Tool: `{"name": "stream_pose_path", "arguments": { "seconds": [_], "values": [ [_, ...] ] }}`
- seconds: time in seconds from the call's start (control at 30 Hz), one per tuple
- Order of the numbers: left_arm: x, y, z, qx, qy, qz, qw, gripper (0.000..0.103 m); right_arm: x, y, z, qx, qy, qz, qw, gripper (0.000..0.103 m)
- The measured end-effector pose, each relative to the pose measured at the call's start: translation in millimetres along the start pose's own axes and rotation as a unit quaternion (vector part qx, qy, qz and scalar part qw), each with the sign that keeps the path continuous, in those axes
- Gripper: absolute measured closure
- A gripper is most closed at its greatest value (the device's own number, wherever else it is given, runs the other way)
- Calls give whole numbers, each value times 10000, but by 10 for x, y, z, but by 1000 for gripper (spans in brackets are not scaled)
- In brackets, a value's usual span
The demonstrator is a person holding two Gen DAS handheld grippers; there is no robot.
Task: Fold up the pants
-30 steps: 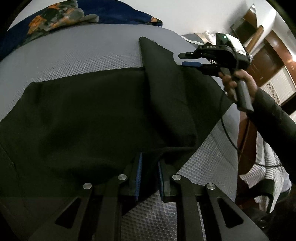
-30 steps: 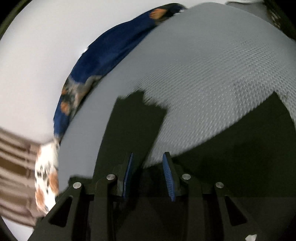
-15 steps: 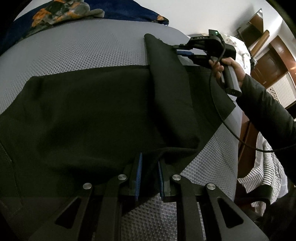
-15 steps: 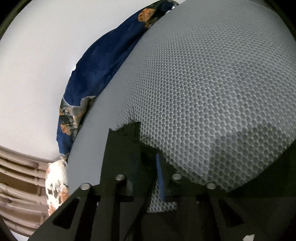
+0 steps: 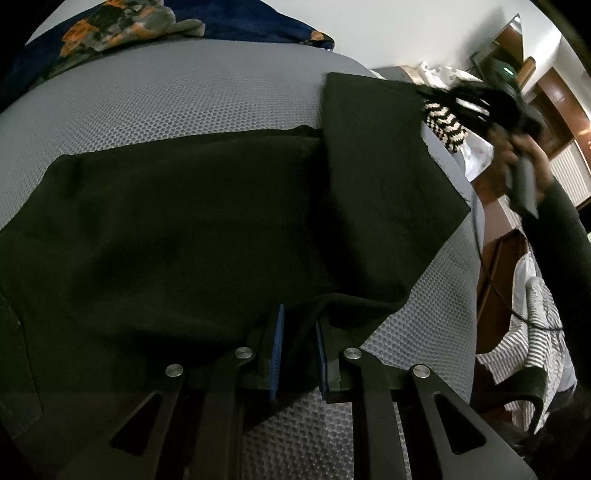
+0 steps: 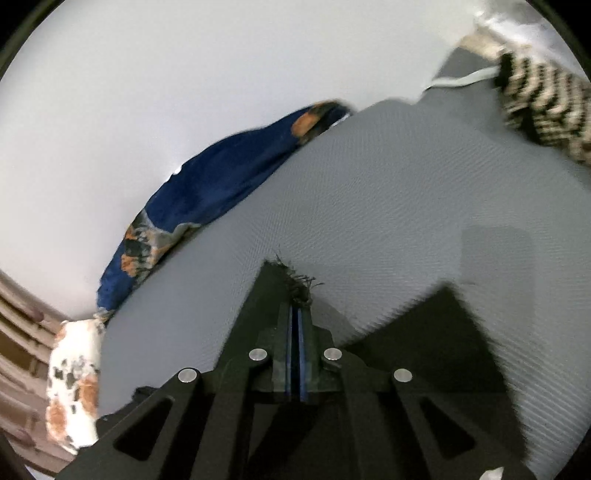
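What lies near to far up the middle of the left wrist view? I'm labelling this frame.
Left tongs → black pants → grey mesh bedcover → blue floral blanket → white wall.

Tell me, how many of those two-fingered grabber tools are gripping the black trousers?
2. The left gripper pinches the black trousers at their near edge; the right gripper pinches a frayed leg end, lifted over the grey mattress.

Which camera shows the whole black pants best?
The left wrist view. There the black pants spread wide over the grey bed, one leg lifted at the far end. The right wrist view shows only a frayed corner pinched in the right gripper and a dark patch behind.
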State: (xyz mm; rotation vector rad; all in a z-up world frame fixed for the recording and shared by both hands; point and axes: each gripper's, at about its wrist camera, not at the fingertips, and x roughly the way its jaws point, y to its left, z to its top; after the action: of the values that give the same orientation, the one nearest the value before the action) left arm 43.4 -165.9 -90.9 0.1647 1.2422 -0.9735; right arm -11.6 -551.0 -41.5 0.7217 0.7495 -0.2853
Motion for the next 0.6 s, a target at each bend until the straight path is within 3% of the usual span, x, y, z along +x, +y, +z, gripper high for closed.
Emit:
{"name": "stream_pose_path", "arguments": {
  "seconds": [0.17, 0.33, 0.6],
  "values": [
    [32, -38, -10, 105, -13, -6, 9999, 87, -509, -499, -407, 302, -85, -860, 9958, 101],
    [71, -57, -2, 227, 2, 34, 9997, 87, -556, -944, -813, 751, 221, -1516, 9853, 101],
    [90, -99, 22, 311, 4, 127, 9994, 84, -644, -1071, -1016, 876, 243, -1953, 9765, 102]
  ]
}}
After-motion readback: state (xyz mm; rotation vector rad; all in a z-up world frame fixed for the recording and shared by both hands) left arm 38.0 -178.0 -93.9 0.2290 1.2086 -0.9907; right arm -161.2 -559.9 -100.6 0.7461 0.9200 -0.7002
